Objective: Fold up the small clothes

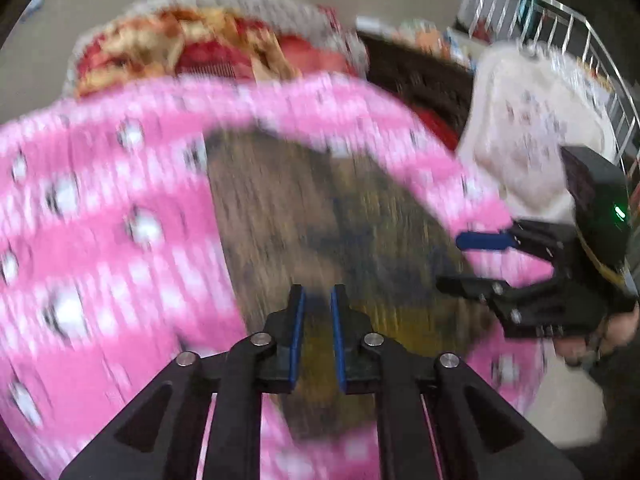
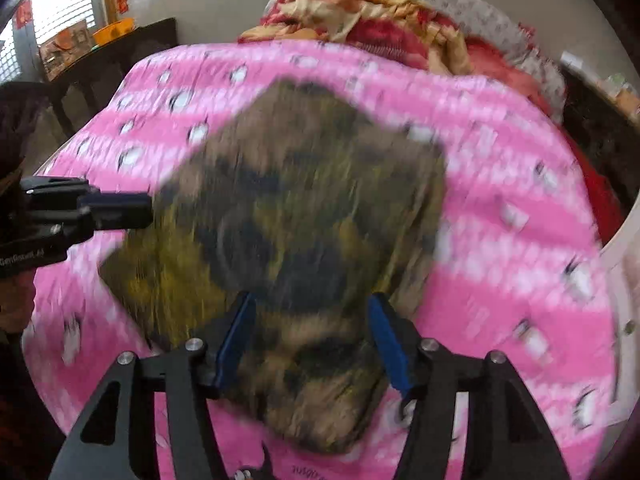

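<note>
Pink bedspread (image 2: 500, 240) underneath looks slippery. Left gripper (image 1: 317, 300) is clenched empty, right gripper (image 2: 312, 312) released (jaws spread), so the camouflage garment (image 2: 296, 208) may spring unfolded.

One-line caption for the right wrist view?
Right gripper, fingers spread, over a camouflage-print garment on a pink patterned bedspread; left gripper at its edge.

Both wrist views look steeply down, close over the camouflage garment (image 2: 296, 232) on the pink bedspread (image 2: 500, 240).

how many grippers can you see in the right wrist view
2. The right gripper fills the bottom centre, jaws apart over the brown and yellow garment. The left gripper reaches in from the left edge to that garment's side. None seems hidden.
</note>
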Action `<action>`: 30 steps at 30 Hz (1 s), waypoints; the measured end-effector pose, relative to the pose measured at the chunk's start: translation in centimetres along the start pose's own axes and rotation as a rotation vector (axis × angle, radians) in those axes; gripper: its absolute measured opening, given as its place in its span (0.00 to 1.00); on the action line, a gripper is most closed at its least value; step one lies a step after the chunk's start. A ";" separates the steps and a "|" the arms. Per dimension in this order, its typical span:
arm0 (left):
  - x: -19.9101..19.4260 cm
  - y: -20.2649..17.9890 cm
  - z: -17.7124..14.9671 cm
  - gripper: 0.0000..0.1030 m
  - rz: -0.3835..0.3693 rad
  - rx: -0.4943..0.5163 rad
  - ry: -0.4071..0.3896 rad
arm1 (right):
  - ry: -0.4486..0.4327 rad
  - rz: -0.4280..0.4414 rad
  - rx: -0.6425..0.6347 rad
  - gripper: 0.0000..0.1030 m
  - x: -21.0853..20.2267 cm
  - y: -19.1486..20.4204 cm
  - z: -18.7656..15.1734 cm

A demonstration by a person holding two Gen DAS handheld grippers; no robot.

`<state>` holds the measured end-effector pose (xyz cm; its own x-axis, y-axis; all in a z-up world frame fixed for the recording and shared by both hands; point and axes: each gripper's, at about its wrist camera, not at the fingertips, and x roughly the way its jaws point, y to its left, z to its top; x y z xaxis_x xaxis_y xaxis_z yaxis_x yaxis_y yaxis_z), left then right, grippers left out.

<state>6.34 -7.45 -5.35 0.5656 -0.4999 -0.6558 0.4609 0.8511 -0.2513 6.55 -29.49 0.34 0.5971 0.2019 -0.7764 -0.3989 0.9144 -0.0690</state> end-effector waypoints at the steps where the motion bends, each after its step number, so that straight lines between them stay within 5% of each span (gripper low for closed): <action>1: 0.8 0.2 1.9 0.00 0.020 -0.010 -0.019 | -0.037 -0.030 0.002 0.60 -0.7 0.1 1.0; 3: 2.8 0.6 4.0 0.00 0.042 -0.030 -0.024 | -0.077 -0.093 0.041 0.60 -0.4 0.1 4.2; 5: 7.1 2.0 4.3 0.00 0.101 -0.068 0.101 | -0.024 -0.122 0.070 0.60 1.8 0.1 6.4; 6: 9.4 3.1 3.5 0.00 0.085 -0.132 0.206 | 0.043 -0.138 0.058 0.60 4.0 0.1 6.6; 8: 9.2 4.0 3.1 0.00 0.033 -0.178 0.185 | 0.228 -0.118 0.056 0.62 9.3 -0.9 5.0; 12: 6.6 4.4 5.0 0.00 0.041 -0.209 0.115 | 0.166 -0.110 0.102 0.62 7.0 -1.8 6.7; 16: 7.3 4.8 9.2 0.01 0.098 -0.232 -0.007 | -0.029 -0.163 0.196 0.69 4.3 -2.0 10.7; 18: 9.2 4.8 10.8 0.05 0.115 -0.267 -0.012 | -0.091 -0.240 0.248 0.73 5.5 -2.5 12.2; 21: 12.2 5.0 11.7 0.12 0.123 -0.322 -0.007 | -0.061 -0.339 0.301 0.73 10.4 -4.6 12.1; 24: 17.0 5.9 10.2 0.12 0.198 -0.247 0.061 | 0.016 -0.245 0.379 0.73 15.5 -7.1 9.6; 26: 16.8 6.1 9.8 0.12 0.179 -0.261 0.016 | -0.027 -0.152 0.492 0.74 15.5 -9.2 9.0; 30: 17.3 7.1 9.9 0.12 0.144 -0.290 0.027 | -0.030 -0.098 0.528 0.76 16.5 -10.3 8.9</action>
<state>26.14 -11.68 -11.44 0.5903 -0.3703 -0.7173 0.1617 0.9248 -0.3443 26.71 -32.43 -6.13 0.6365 0.1094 -0.7635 0.0592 0.9800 0.1898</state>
